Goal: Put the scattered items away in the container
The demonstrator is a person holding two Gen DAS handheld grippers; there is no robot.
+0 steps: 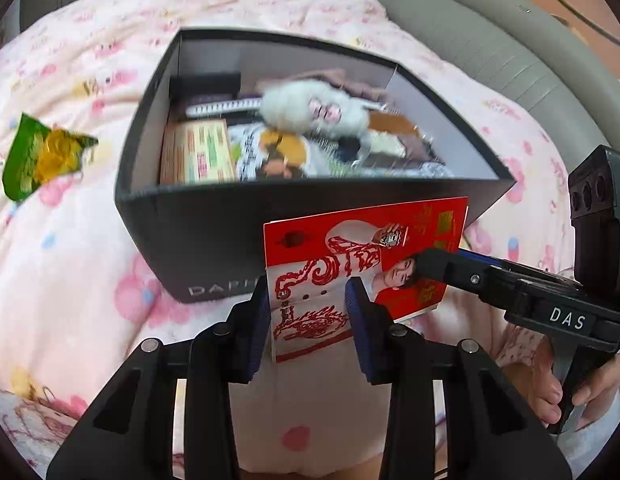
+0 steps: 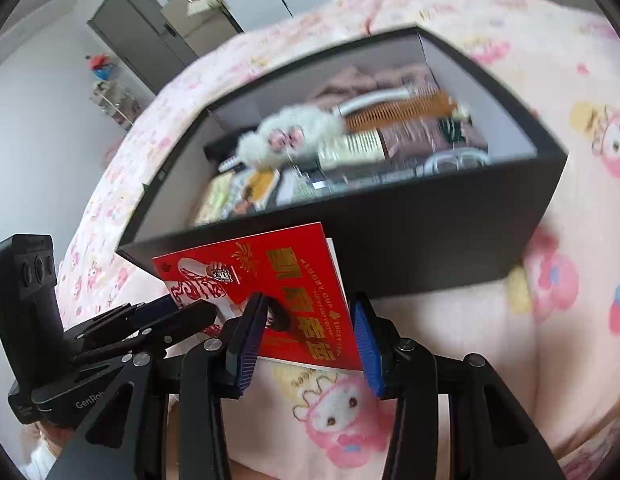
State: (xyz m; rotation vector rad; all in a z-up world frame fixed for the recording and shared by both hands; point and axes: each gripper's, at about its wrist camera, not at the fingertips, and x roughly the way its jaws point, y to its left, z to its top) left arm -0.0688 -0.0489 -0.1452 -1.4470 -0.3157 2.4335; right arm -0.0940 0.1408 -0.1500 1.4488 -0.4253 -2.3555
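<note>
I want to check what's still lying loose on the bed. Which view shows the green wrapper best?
The left wrist view: the green wrapper lies in plain sight on the pink blanket, left of the black box. The right wrist view doesn't show it at all.

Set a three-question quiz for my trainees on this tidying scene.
1. True or false: the green wrapper lies inside the black box.
2. What stands between the jaws of the right gripper? A) a spoon B) the red packet C) a cup
3. Name the surface that the box rests on.
Key: 1 false, it lies outside, on the bedding; 2 B; 3 the pink patterned quilt.
</note>
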